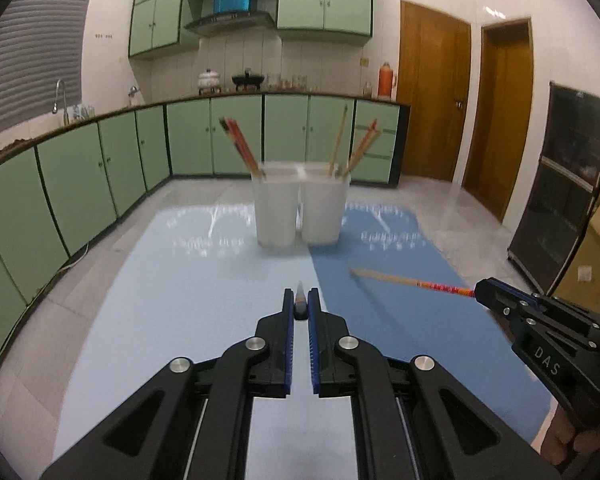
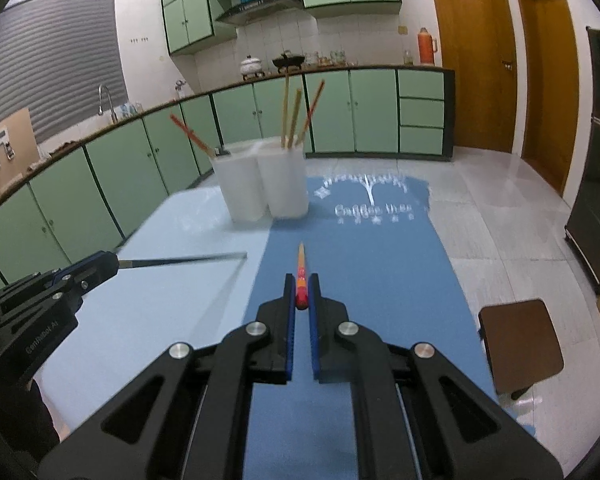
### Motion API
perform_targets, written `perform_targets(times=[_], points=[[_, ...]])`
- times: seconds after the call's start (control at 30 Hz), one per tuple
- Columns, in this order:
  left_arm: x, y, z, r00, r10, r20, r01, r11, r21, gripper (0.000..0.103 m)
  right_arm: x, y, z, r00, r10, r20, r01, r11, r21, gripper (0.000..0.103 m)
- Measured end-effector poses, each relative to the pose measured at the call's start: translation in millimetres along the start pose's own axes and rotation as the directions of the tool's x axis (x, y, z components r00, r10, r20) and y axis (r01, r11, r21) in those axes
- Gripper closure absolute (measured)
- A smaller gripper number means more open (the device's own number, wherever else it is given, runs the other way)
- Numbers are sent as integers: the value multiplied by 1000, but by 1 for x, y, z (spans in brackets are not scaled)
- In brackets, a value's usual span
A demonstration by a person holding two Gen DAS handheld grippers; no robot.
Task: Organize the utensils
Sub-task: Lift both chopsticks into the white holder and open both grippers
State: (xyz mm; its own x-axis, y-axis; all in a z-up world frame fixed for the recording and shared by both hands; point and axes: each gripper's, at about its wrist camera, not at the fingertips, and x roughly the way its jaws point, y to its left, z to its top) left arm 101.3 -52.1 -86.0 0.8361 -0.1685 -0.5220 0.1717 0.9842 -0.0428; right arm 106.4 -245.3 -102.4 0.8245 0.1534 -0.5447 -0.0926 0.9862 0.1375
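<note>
Dim indoor light, glare on the mats [image 1: 204, 264], motion blur, fisheye-bent edges.

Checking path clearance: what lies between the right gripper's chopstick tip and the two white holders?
Only bare dark blue mat lies between the red chopstick and the white holders, as the right wrist view shows.

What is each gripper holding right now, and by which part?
The left gripper pinches a dark slim chopstick by one end. The right gripper pinches a wooden chopstick with a red patterned end by that red end.

White letters "DAS" stand on the right gripper [image 1: 476, 290] body, lower right of the left wrist view. The dark blue mat [image 2: 380, 264] carries blurred white lettering, not legible.
</note>
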Motion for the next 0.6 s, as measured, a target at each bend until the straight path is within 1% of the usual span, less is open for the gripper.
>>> perform_targets(times=[0.13,0.2,0.27,0.37,0.6], points=[[-4,6,24,999,-23,41,24,1000,-12,96,-3,-1,31,999,46,9,-46,999,18,98],[-3,10,38,998,-35,60,36,999,-15,96,-4,0,49,999,51,15,-52,999,6,98],[-2,13,49,996,-42,76,43,999,-9,96,-2,3,66,998,62,5,-62,998,-9,98],[0,15,65,994,-53,97,53,999,0,96,5,5,88,995,98,-16,-99,995,-13,98],[0,16,85,989,-77,129,77,997,12,97,11,20,131,990,137,-17,-138,987,-88,98]])
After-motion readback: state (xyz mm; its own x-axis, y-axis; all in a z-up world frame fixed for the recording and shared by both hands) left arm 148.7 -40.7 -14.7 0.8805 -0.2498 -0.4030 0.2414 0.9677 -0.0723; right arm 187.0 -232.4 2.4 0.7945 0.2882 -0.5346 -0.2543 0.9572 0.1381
